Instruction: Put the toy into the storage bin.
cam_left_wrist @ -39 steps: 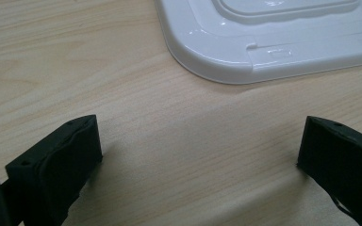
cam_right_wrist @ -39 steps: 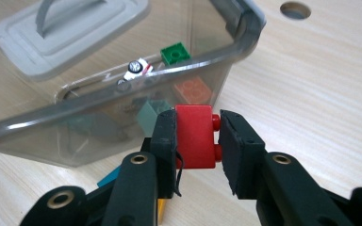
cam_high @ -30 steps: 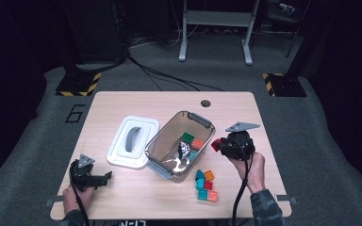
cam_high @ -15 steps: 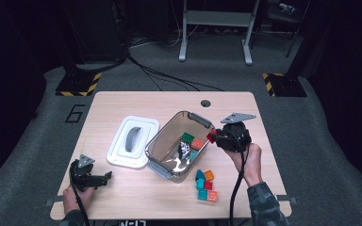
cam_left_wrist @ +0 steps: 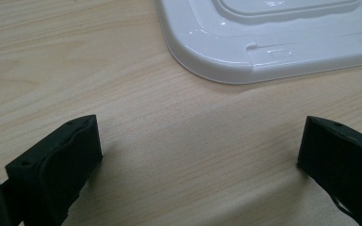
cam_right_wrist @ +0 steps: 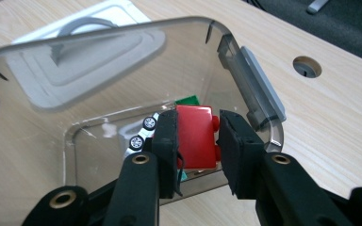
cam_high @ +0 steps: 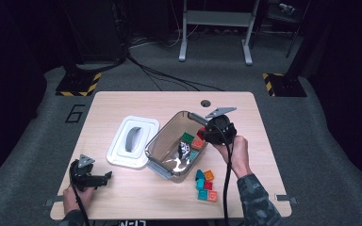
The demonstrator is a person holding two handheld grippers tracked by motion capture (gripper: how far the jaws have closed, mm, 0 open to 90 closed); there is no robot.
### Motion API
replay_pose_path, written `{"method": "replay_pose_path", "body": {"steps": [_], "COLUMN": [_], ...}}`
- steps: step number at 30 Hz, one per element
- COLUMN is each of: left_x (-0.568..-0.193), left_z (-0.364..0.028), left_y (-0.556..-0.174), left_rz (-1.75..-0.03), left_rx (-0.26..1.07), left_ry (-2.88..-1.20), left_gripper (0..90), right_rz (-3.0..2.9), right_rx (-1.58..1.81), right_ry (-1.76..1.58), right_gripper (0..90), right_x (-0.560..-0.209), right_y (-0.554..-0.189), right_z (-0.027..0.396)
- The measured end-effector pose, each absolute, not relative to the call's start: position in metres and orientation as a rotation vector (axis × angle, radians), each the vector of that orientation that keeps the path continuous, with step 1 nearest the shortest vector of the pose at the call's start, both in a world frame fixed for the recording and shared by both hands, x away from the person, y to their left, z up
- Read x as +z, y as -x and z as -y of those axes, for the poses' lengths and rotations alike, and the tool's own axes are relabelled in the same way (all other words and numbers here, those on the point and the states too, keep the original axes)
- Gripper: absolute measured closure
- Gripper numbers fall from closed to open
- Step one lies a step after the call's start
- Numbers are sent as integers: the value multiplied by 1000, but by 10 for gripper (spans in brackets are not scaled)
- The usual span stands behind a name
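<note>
The wooden table [cam_high: 122,188] carries everything, and near its middle sits a clear plastic bin [cam_high: 162,147] with its white lid [cam_high: 133,141] lying flat just beside it toward the left edge. A few blocks and what looks like a small toy car already lie on the bin's floor, and a small cluster of loose blocks [cam_high: 205,184] waits on the table between the bin and the near edge, toward the right corner. The right gripper [cam_high: 202,133] hangs over the bin's right rim, and in the right gripper view its jaws are clamped on a red block [cam_right_wrist: 196,136], one pad pressed against each of its side faces, with the studs on one side tucked against the right-hand pad. The block sits squarely between the jaws, above the bin's open mouth and just inside its far wall, not touching the bin's floor. The step in hand appears to be dropping this block into the bin; to do it well the person should carry the block a little farther past the rim toward the middle of the bin, lower it so it does not bounce off the things below or clip the wall's latch, and only then let the jaws part. The left gripper [cam_high: 104,177] rests near the table's near-left corner, its jaws wide apart with nothing between them, pointing toward the lid's rounded corner.
</note>
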State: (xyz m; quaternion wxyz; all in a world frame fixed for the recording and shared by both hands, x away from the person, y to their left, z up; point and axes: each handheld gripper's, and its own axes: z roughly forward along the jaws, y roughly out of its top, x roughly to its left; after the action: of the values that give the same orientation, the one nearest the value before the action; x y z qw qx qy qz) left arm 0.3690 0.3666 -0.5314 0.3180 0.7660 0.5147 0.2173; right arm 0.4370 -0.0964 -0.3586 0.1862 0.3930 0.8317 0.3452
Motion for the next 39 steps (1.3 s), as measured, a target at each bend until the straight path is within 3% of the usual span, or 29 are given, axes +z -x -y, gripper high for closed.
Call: {"method": "replay_pose_path", "body": {"steps": [15,26,31,39], "left_x": [-531,-531,-531,-531], "left_z": [-367,-367,-367,-367], "left_y": [-369,-369,-369,-369], "left_rz": [-1354,-1354,-1354,-1354], "left_rx": [571,571,571,572], "left_ry": [-2016,-2016,-2015,-2015], "left_gripper": [0,0,0,0], "right_rz": [-2413,-2344,-2333,-2354], "right_rx": [848,927,977,1005], "right_ry": [-1100,-1196,-1187,-1220], "right_gripper": [676,298,206,137], "right_x": [-376,-371,-371,-389], "right_y": [-447,-431,-420,-401], "right_z": [89,102,113,129]}}
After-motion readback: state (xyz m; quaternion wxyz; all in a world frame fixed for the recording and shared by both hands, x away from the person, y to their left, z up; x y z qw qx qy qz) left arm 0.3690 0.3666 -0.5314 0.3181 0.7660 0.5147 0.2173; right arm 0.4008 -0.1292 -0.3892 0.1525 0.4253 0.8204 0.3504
